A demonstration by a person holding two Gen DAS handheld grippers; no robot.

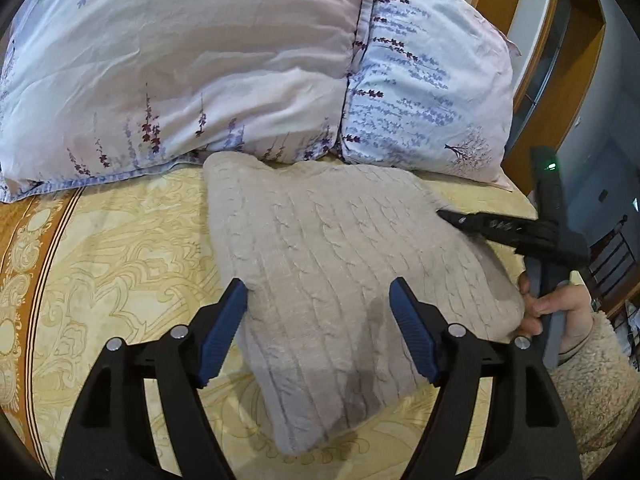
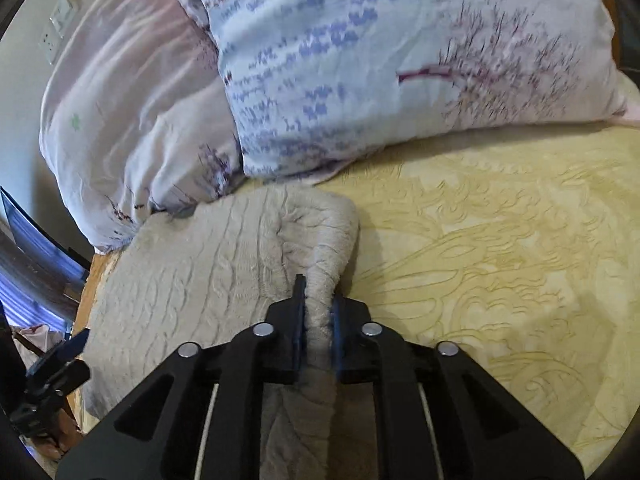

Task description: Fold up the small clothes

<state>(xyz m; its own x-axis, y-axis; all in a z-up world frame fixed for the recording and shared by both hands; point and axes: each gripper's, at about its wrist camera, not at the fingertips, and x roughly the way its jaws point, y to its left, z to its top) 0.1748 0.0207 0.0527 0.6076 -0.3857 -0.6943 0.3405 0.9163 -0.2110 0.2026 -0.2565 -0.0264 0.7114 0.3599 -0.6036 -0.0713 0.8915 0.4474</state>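
My right gripper (image 2: 319, 312) has its fingers clamped on a raised fold of the sweater (image 2: 208, 264); only the right wrist view shows that pinch. My left gripper (image 1: 320, 308) hangs with fingers spread wide over the sweater's near part, holding nothing. The sweater lies on the yellow bed (image 1: 120, 248), its far edge against two floral pillows (image 1: 192, 68).

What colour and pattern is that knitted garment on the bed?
The sweater is pale beige with a cable-knit pattern, clearest in the left wrist view.
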